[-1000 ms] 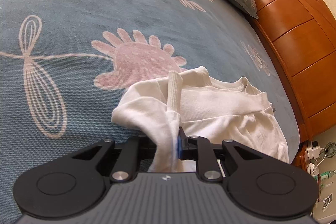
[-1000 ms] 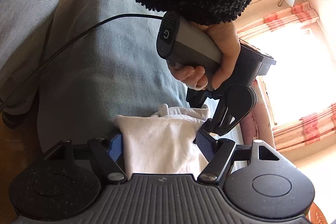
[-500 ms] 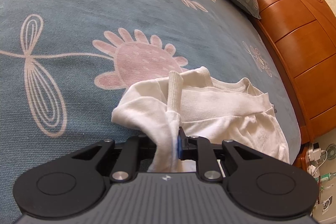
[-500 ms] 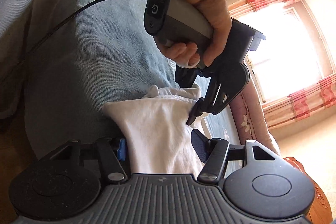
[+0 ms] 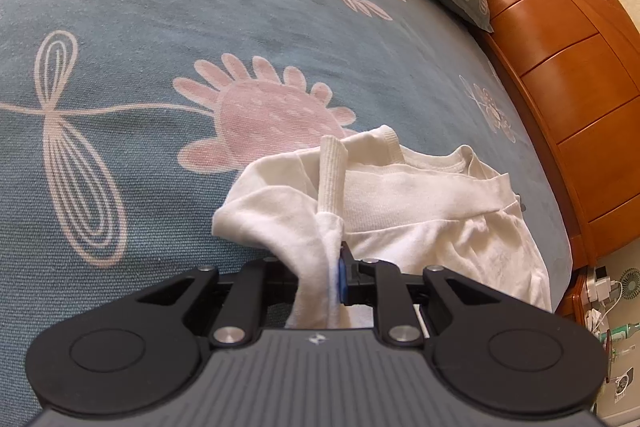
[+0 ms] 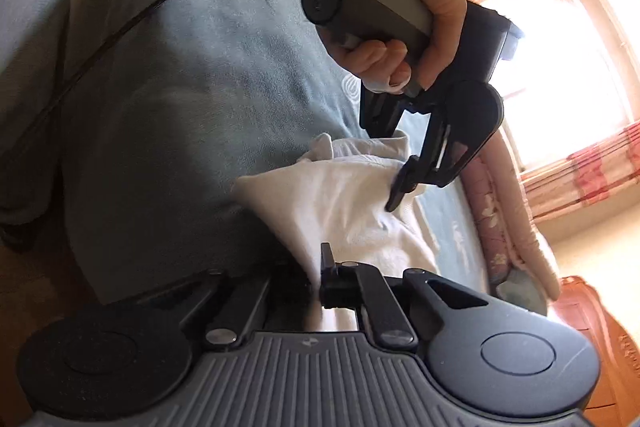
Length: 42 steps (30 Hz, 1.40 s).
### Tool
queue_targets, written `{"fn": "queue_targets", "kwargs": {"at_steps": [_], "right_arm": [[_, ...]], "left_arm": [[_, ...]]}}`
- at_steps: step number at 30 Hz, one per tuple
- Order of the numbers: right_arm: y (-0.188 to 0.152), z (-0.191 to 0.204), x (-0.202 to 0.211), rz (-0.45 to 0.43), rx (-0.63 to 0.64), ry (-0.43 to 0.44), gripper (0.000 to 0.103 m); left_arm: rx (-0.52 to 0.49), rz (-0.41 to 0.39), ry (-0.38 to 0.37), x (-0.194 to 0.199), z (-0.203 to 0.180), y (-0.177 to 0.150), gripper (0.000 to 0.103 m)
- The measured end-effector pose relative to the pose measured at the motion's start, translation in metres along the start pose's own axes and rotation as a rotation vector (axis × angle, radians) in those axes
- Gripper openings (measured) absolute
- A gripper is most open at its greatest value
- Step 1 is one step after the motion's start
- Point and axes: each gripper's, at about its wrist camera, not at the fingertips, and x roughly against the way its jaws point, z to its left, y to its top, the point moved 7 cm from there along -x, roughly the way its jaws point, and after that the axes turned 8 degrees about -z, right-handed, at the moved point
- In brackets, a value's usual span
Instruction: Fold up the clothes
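White garment: crumpled, lower centre to lower right of the left wrist view, on blue patterned bedspread | Left gripper: jaws clamped on a bunched fold | Right gripper: jaws pinched together on the garment's edge, lower centre | Hand: grips the left handle, upper centre | Wooden headboard: right edge

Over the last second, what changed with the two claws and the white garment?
The right claw, which stood open around a fold of the white garment, has closed on that fold near the bed's edge. The left claw stayed clamped on the bunched cloth by the ribbed cuff, and the garment kept its place on the blue bedspread.
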Motion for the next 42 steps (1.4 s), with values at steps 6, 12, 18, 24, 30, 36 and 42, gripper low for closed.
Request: {"fn": "queue_targets", "kwargs": {"at_steps": [6, 12, 18, 24, 30, 36, 42], "right_arm": [[0.002, -0.010, -0.002, 0.006, -0.098, 0.035, 0.009], [0.002, -0.013, 0.001, -0.010, -0.137, 0.059, 0.007], [0.000, -0.034, 0.013, -0.043, -0.229, 0.056, 0.007], [-0.009, -0.057, 0.031, -0.077, -0.324, 0.031, 0.007], [-0.027, -0.085, 0.051, -0.105, -0.437, 0.004, 0.007], [-0.059, -0.121, 0.065, -0.115, -0.558, -0.028, 0.007], [-0.096, -0.149, 0.080, -0.119, -0.661, -0.079, 0.007]], "left_arm": [[-0.010, 0.005, 0.033, 0.000, -0.004, 0.000, 0.018], [-0.113, 0.008, 0.129, 0.001, -0.019, 0.000, 0.018], [-0.141, 0.010, 0.218, 0.005, -0.033, 0.004, 0.014], [-0.200, -0.008, 0.293, 0.017, -0.061, 0.015, 0.013], [-0.261, -0.027, 0.344, 0.025, -0.102, 0.028, 0.013], [-0.321, -0.042, 0.369, 0.021, -0.151, 0.038, 0.013], [-0.390, -0.065, 0.371, 0.006, -0.199, 0.042, 0.013]]}}
